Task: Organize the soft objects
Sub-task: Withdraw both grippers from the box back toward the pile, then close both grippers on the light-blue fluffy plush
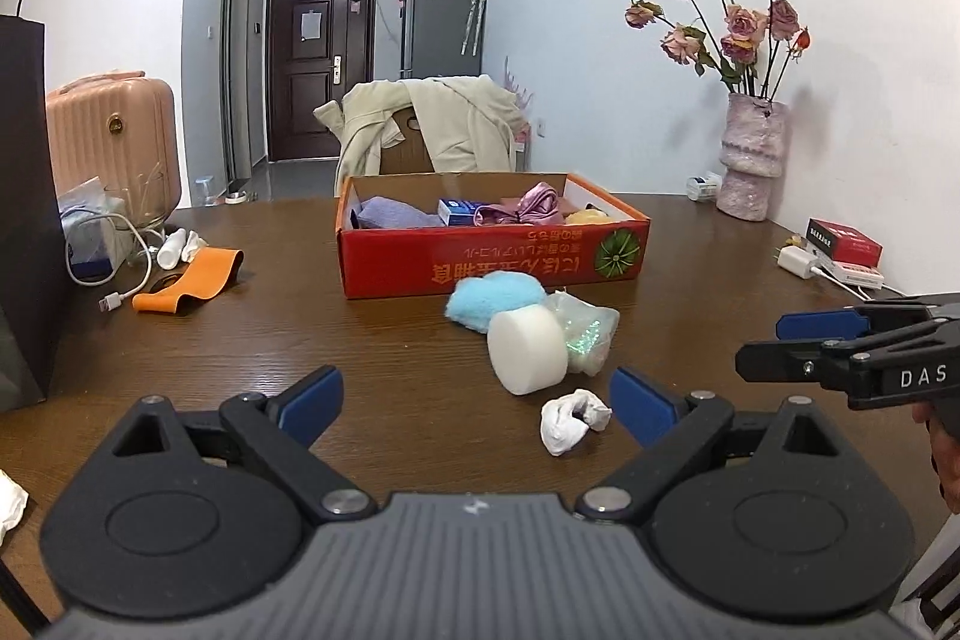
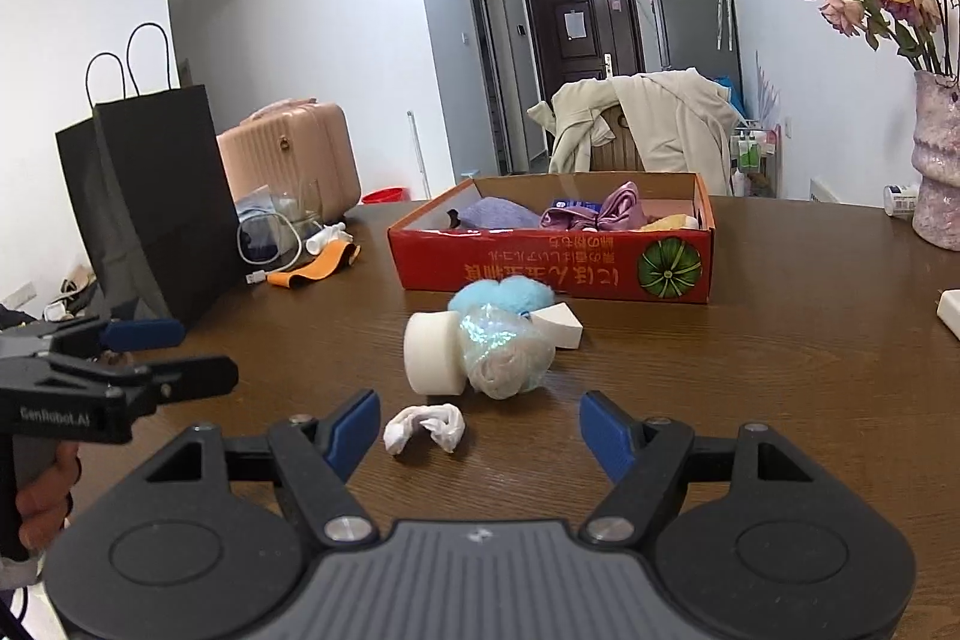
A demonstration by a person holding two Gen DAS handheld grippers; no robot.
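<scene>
On the dark wooden surface [image 1: 252, 340], just in front of the red cardboard box [image 1: 492, 268], lie the soft things not yet put away: a fluffy light-blue pom-pom [image 1: 495, 295], a thick round white foam sponge [image 1: 527, 349], a clear iridescent plastic pouch with something pale inside [image 2: 507, 355], a small white wedge sponge [image 2: 561, 328] and, nearest the cameras and a little apart from the rest, a crumpled white cloth scrap [image 1: 570, 421]. The box already holds a lilac towel [image 1: 393, 214], a shiny pink fabric piece [image 1: 528, 208] and a small blue carton [image 1: 459, 211].

The left claw [image 1: 477, 403] stands wide apart with nothing between its blue pads, and the right claw [image 2: 480, 430] is likewise spread and empty, with the cloth scrap lying just beyond its gap.

All these pieces look light and yielding. The scrap should bunch under a pinch at its thick middle fold; the foam sponge would squash, so a hold across its flat faces seems safest. The pouch's film may slip, so a deeper bite looks wise.
</scene>
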